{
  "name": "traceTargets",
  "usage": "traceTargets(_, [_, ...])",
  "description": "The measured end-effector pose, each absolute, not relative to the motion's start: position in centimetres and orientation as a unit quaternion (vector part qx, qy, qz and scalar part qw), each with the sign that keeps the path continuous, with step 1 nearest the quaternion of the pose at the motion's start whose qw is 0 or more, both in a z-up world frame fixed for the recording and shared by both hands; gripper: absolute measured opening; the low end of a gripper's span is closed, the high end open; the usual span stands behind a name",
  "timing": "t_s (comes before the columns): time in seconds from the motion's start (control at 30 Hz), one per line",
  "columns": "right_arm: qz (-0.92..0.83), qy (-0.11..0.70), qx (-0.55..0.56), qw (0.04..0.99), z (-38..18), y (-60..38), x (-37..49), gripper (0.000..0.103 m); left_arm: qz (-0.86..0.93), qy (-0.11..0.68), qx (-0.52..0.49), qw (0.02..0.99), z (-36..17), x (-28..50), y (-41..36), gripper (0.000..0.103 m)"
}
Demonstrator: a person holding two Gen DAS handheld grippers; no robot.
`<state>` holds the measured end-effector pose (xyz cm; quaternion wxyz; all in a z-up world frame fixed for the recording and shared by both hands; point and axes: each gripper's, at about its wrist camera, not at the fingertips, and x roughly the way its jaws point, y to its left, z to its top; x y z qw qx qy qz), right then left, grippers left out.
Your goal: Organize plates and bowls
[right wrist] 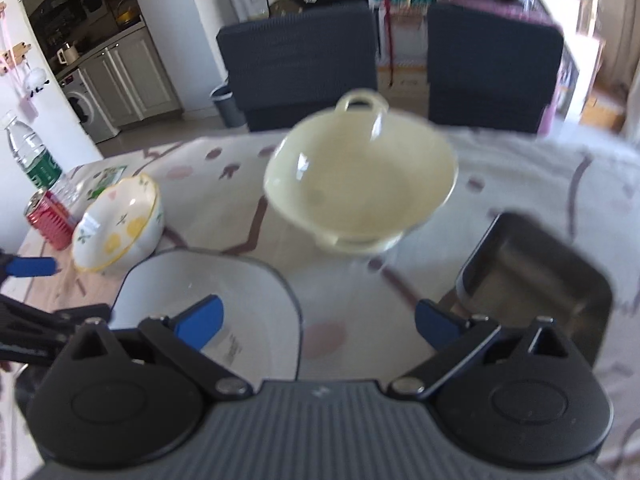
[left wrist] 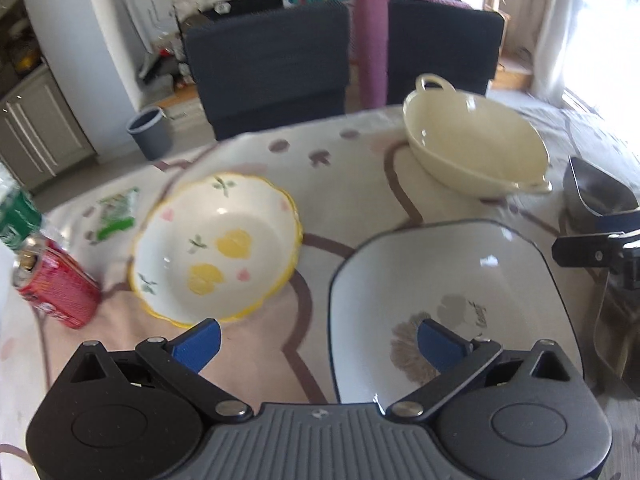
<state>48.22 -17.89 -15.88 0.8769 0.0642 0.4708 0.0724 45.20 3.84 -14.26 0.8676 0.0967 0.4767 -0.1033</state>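
Jaws of each hand-held gripper, left (left wrist: pixel 319 340) and right (right wrist: pixel 319 322), gape wide, holding nothing.

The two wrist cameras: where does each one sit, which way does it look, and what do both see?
Left wrist: sits on the open left gripper, faces across the table at the floral bowl and square white bowl; the right gripper's finger shows at the edge.
Right wrist: sits on the open right gripper, faces the cream handled bowl and dark metal tray.
Shared: all three bowls, tray, red can, two dark chairs.
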Motion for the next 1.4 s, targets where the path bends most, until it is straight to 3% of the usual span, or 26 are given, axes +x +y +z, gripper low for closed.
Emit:
traceTargets(0.13, [0.081,0.513,0.113,0.847,-17.6,-18.6,48.5,0.098,-0.114,0.496,0.079,0.857,-15.6,45.5,3.9,0.103])
traceTargets(0.23, [0.094,0.523,0.142,0.835,-18.6,-19.1,48.8,0.07,-0.117,0.501,0.057,0.856,-16.1,45.6,4.2,0.103])
traceTargets(0.3, [0.108,0.529,0.156,0.827,-18.9,-19.2,48.9,0.057,-0.115,0.498,0.044,0.859,-16.2,45.5,4.5,0.101])
traceTargets(0.47, [0.11,0.571,0.142,0.801,-20.1,-18.1,49.4,0.012,-0.105,0.505,0.033,0.856,-16.4,45.5,5.1,0.081])
traceTargets(0.5, [0.107,0.572,0.136,0.802,-20.3,-17.8,49.5,0.01,-0.104,0.506,0.033,0.855,-16.5,45.5,5.2,0.078])
traceTargets(0.57, [0.1,0.566,0.126,0.808,-20.5,-17.3,49.7,0.009,-0.104,0.511,0.024,0.853,-16.7,45.6,5.6,0.068])
traceTargets(0.73, [0.092,0.53,0.126,0.834,-20.5,-16.5,50.0,0.008,-0.109,0.52,0.001,0.847,-17.3,45.4,6.2,0.059])
traceTargets(1.1, [0.13,0.574,0.104,0.802,-21.5,-16.4,51.1,0.019,-0.105,0.532,-0.022,0.84,-17.9,45.1,6.7,0.058])
traceTargets(1.2, [0.138,0.569,0.117,0.802,-22.0,-16.3,51.0,0.02,-0.104,0.534,-0.028,0.838,-18.1,45.1,6.7,0.039])
traceTargets(1.27, [0.133,0.564,0.118,0.807,-22.2,-16.2,50.9,0.017,-0.111,0.533,-0.051,0.837,-18.2,45.1,6.9,0.016])
traceTargets(1.4, [0.128,0.554,0.133,0.812,-22.2,-16.6,50.3,0.015,-0.087,0.527,-0.078,0.841,-18.1,44.8,6.9,0.015])
